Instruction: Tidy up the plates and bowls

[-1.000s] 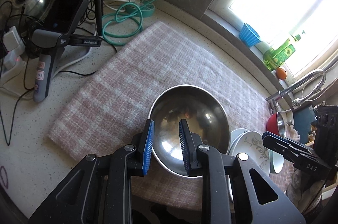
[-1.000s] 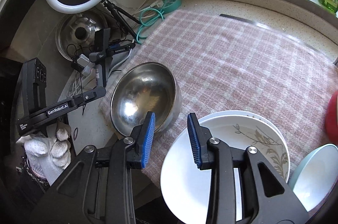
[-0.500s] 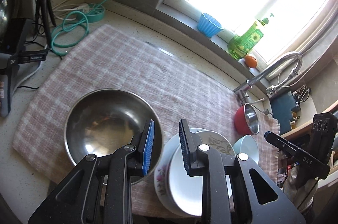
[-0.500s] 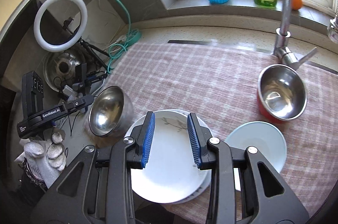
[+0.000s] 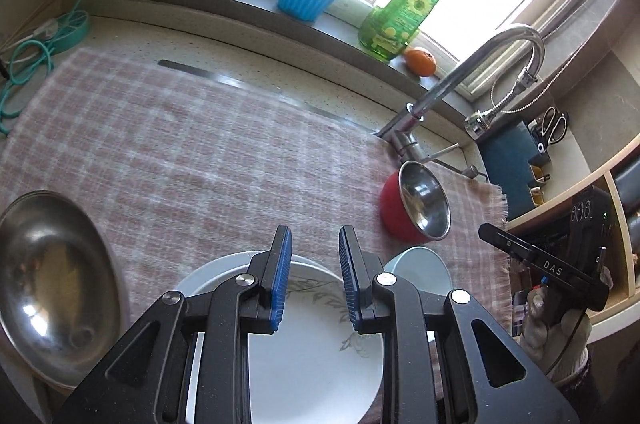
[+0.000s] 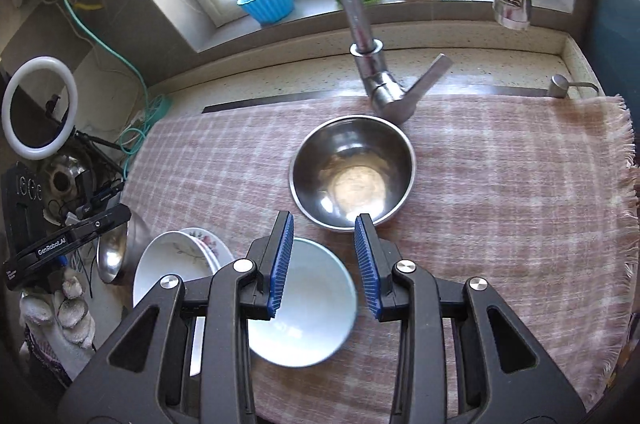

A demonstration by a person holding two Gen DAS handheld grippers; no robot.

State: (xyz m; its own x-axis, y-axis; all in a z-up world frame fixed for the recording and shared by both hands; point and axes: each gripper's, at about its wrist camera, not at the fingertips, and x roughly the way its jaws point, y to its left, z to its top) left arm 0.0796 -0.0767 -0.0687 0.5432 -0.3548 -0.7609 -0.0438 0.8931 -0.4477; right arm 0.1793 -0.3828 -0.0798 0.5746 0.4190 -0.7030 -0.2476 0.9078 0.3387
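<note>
Checked cloth (image 6: 480,183) on counter, both tools spread and empty — left tool (image 5: 314,276) hiding plate stack (image 5: 312,356), right tool (image 6: 324,264) hiding pale bowl (image 6: 316,320).

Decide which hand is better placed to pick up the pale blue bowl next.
Right, probably. The right tool hangs open directly over the pale blue bowl; the left tool is over the stacked white plates.

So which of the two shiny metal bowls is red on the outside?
The smaller steel bowl beside the chrome tap has a red outside. The big steel bowl at the pink checked cloth's left edge is silver all over.
</note>
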